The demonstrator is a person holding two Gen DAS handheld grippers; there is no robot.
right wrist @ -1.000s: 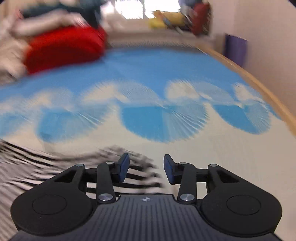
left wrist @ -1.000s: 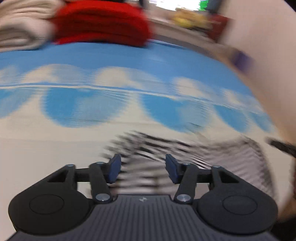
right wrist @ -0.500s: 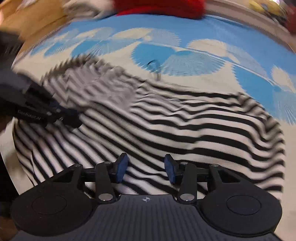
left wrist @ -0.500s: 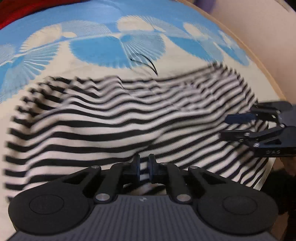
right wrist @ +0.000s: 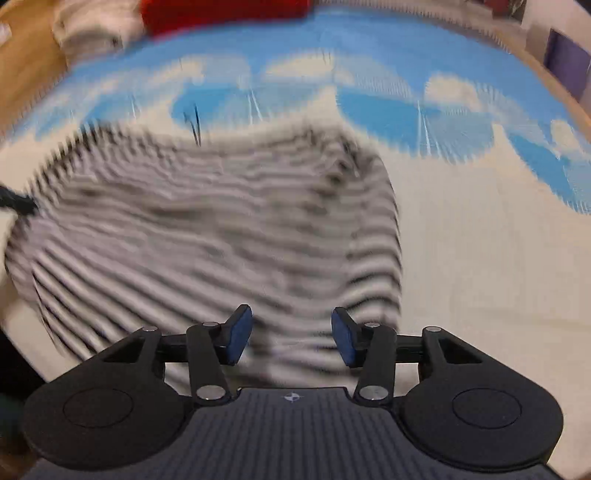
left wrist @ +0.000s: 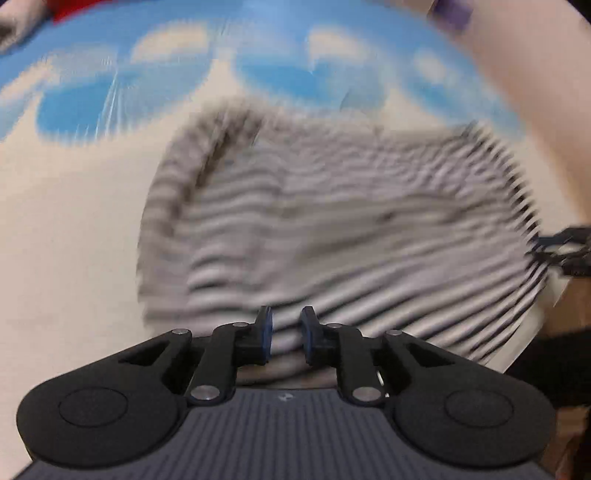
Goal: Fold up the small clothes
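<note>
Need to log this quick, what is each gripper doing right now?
Left gripper: jaws slightly apart over the striped shirt, just reopening.
Right gripper: open, holding nothing.

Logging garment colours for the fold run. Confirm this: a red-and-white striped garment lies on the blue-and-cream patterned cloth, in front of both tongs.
Wrong on the colour. The striped garment is black and white, not red and white, as the right wrist view shows. The only red thing is the folded pile at the far edge. The rest holds: it lies on the blue-and-cream patterned cloth, in front of both tongs.
</note>
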